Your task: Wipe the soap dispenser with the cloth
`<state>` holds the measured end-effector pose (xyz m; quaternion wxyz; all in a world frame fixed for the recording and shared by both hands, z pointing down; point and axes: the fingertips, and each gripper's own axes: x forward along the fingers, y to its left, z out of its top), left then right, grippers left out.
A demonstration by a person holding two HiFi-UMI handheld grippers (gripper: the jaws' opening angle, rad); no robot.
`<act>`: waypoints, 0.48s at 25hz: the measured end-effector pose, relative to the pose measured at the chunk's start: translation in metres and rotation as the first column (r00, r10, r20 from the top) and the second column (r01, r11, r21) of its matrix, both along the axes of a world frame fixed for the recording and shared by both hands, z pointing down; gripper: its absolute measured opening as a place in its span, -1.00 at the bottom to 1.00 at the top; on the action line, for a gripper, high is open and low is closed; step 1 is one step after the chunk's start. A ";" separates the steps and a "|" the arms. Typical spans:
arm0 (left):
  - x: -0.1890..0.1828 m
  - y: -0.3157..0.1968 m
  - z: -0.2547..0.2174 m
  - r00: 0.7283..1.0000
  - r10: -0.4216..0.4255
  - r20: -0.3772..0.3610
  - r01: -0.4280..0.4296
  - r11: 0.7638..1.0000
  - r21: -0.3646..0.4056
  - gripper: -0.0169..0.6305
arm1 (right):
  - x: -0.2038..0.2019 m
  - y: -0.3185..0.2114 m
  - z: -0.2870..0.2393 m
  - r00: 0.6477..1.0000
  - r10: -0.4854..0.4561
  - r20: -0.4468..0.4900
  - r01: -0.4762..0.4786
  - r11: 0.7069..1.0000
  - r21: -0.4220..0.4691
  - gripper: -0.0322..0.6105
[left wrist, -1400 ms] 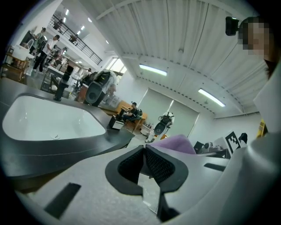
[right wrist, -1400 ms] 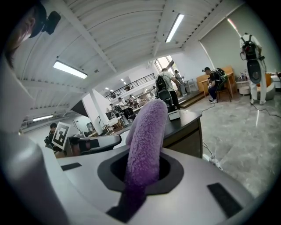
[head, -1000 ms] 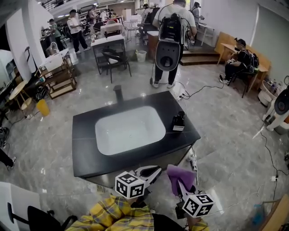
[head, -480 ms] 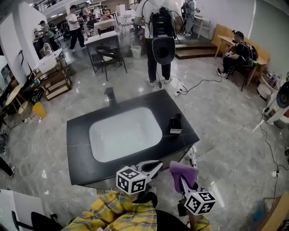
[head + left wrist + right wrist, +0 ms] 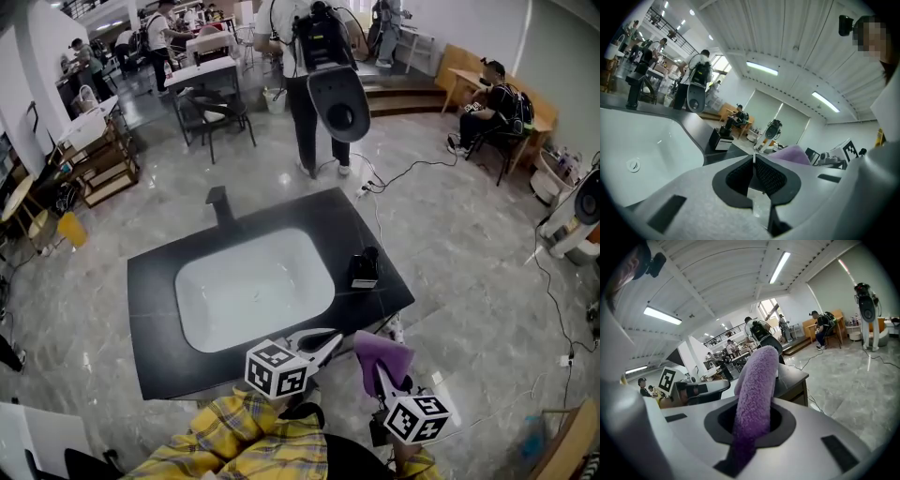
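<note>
Where the black counter (image 5: 150,309) stands, a white basin (image 5: 253,291) fills its centre. Off the counter's near edge (no contact): left gripper (image 5: 330,338), jaws pressed together, empty; right gripper (image 5: 377,367), pinching the purple cloth (image 5: 386,352). Soap dispenser (image 5: 364,269) stands upright on the counter's right side.
</note>
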<state>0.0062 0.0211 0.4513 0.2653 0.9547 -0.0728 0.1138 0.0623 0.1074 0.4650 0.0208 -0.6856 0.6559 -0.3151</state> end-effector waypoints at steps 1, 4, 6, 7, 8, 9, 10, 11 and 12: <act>0.001 -0.004 0.000 1.000 0.002 -0.002 -0.002 1.000 -0.002 -0.92 | 0.001 -0.003 0.000 1.000 0.002 -0.002 -0.002 1.000 -0.002 -0.79; 0.001 -0.014 0.000 1.000 0.006 -0.003 -0.006 1.000 -0.008 -0.92 | -0.001 -0.012 -0.002 1.000 0.006 -0.006 -0.006 1.000 -0.009 -0.79; 0.002 -0.022 0.000 1.000 0.003 -0.001 -0.003 1.000 -0.010 -0.92 | 0.000 -0.018 -0.003 1.000 0.010 -0.008 -0.010 1.000 -0.011 -0.79; 0.003 -0.026 0.000 1.000 0.002 -0.001 -0.002 1.000 -0.010 -0.92 | 0.001 -0.022 -0.003 1.000 0.013 -0.008 -0.013 1.000 -0.012 -0.79; 0.006 -0.030 0.000 1.000 0.002 -0.002 -0.002 1.000 -0.009 -0.92 | 0.004 -0.025 -0.003 1.000 0.015 -0.008 -0.015 1.000 -0.012 -0.79; 0.009 -0.033 0.000 1.000 0.005 -0.004 -0.005 1.000 -0.008 -0.92 | 0.007 -0.029 -0.003 1.000 0.017 -0.009 -0.017 1.000 -0.011 -0.79; 0.012 -0.036 -0.001 1.000 0.008 -0.006 -0.008 1.000 -0.008 -0.92 | 0.009 -0.034 -0.003 1.000 0.018 -0.010 -0.018 1.000 -0.011 -0.79; 0.014 -0.039 -0.001 1.000 0.012 -0.007 -0.012 1.000 -0.007 -0.92 | 0.011 -0.038 -0.003 1.000 0.017 -0.011 -0.017 1.000 -0.011 -0.79; 0.016 -0.043 -0.001 1.000 0.014 -0.008 -0.014 1.000 -0.006 -0.92 | 0.012 -0.042 -0.003 1.000 0.017 -0.012 -0.017 1.000 -0.011 -0.79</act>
